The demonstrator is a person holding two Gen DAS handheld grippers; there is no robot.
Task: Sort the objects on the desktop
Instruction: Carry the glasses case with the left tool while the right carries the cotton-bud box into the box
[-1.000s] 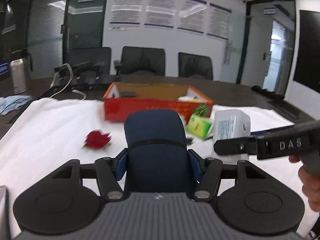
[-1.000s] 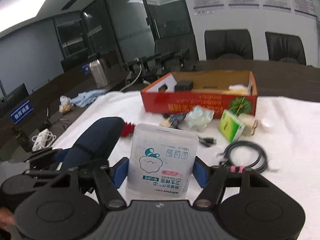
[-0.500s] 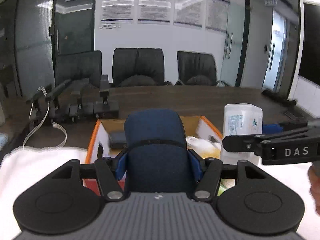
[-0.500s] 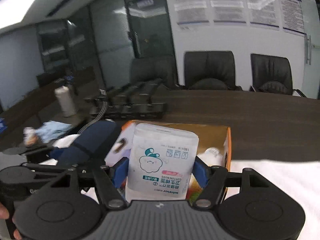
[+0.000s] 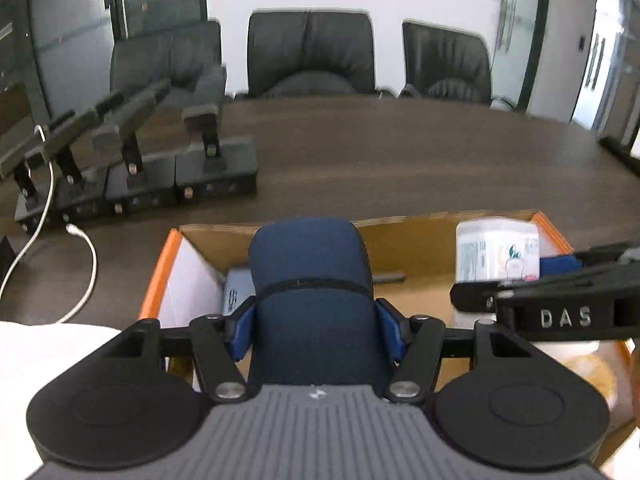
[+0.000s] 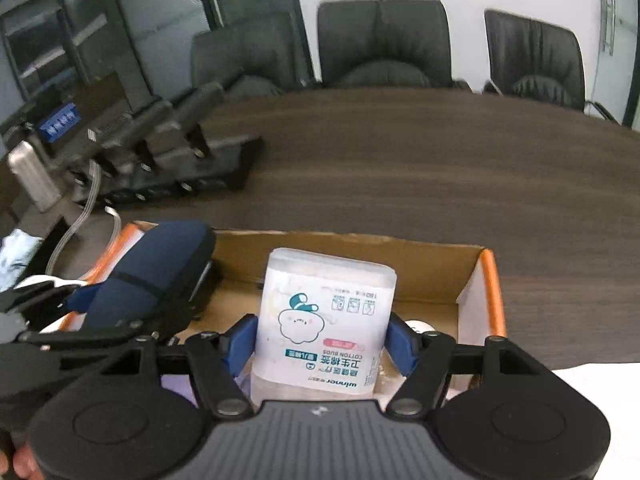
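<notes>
My left gripper (image 5: 312, 330) is shut on a dark blue zip case (image 5: 310, 280), held over the left half of the orange cardboard box (image 5: 160, 264). My right gripper (image 6: 322, 346) is shut on a white cotton-bud box (image 6: 324, 320), held over the right half of the same box (image 6: 490, 300). In the left wrist view the cotton-bud box (image 5: 496, 250) and the right gripper's arm marked DAS (image 5: 560, 312) show at the right. In the right wrist view the blue case (image 6: 152, 272) shows at the left.
Inside the box lie a grey-blue flat item (image 5: 236, 292) and a white round thing (image 6: 416, 326). Black desktop microphone units (image 5: 160, 172) and a white cable (image 5: 86, 256) sit on the dark wooden table beyond. White cloth (image 5: 48, 352) lies under the box. Office chairs stand behind.
Both grippers moved forward from above the white cloth to over the cardboard box, and tilted down, each still holding its item.
</notes>
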